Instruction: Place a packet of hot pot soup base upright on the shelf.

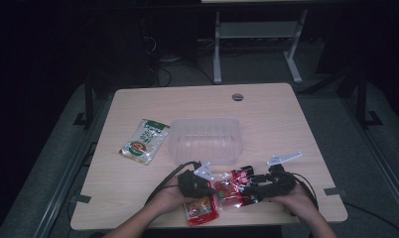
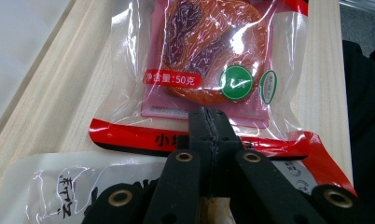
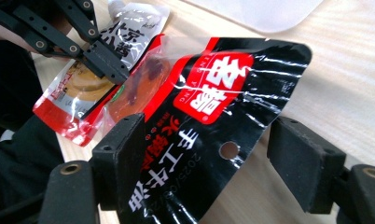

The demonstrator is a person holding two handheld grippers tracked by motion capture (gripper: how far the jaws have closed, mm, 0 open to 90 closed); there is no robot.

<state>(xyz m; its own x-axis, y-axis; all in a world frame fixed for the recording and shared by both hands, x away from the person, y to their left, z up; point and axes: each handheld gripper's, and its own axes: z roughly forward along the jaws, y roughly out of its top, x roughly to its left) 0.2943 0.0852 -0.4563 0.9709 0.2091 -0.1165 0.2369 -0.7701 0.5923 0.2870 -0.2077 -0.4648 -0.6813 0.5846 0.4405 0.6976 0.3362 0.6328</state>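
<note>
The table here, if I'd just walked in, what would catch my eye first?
Probably the bright red snack packets bunched at the near edge of the table, where two hands work hand-held grippers. The left gripper is shut, its tips over the bottom edge of a clear red packet, while the right gripper stands open around a glossy black-and-red packet. Behind them sits a clear plastic tub, with a green-and-white sachet to its left.

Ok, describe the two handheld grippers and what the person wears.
Both the left gripper and right gripper are black, with linked arms on brass-coloured pivots and blocky jaws. Each carries a pale three-cornered plate and trails a black cable. The forearms look bare; no sleeves are visible.
</note>
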